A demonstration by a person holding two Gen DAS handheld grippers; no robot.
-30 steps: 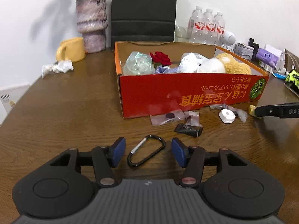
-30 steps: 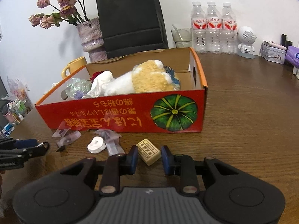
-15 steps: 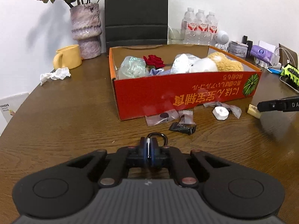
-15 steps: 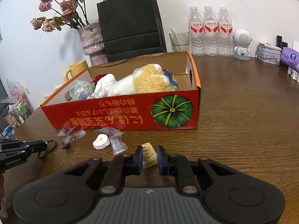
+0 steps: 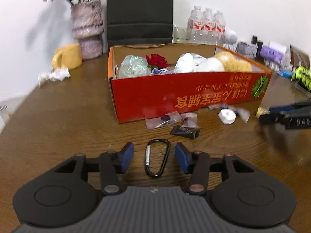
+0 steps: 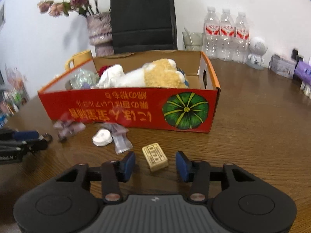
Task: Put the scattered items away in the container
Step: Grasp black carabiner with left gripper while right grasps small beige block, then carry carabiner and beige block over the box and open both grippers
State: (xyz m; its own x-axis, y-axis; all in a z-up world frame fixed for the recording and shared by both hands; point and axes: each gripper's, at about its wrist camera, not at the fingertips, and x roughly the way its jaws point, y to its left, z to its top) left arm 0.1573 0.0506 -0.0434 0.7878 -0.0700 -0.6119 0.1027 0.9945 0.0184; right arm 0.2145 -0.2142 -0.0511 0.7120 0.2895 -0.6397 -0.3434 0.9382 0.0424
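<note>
A red cardboard box (image 5: 190, 95) (image 6: 128, 110) holds a plush toy, a red rose and wrapped items. My left gripper (image 5: 154, 156) is open, its blue pads on either side of a black carabiner (image 5: 157, 159) lying on the table. My right gripper (image 6: 155, 165) is open around a tan block (image 6: 155, 156) that lies on the table. A white round disc (image 5: 227, 116) (image 6: 102, 137), clear plastic packets (image 5: 162, 119) (image 6: 120, 136) and a black sachet (image 5: 185, 131) lie in front of the box.
A vase of dried flowers (image 5: 87, 29), a yellow mug (image 5: 67, 56), crumpled tissue (image 5: 55, 74), a black bag (image 6: 143, 17), water bottles (image 6: 225, 33), a glass (image 6: 192, 40) and a white figurine (image 6: 256, 52) stand behind the box on the wooden table (image 6: 262, 126).
Half a second ago both grippers were shut, left on the carabiner and right on the tan block. Both have opened, and the carabiner and block lie on the table between the pads.
</note>
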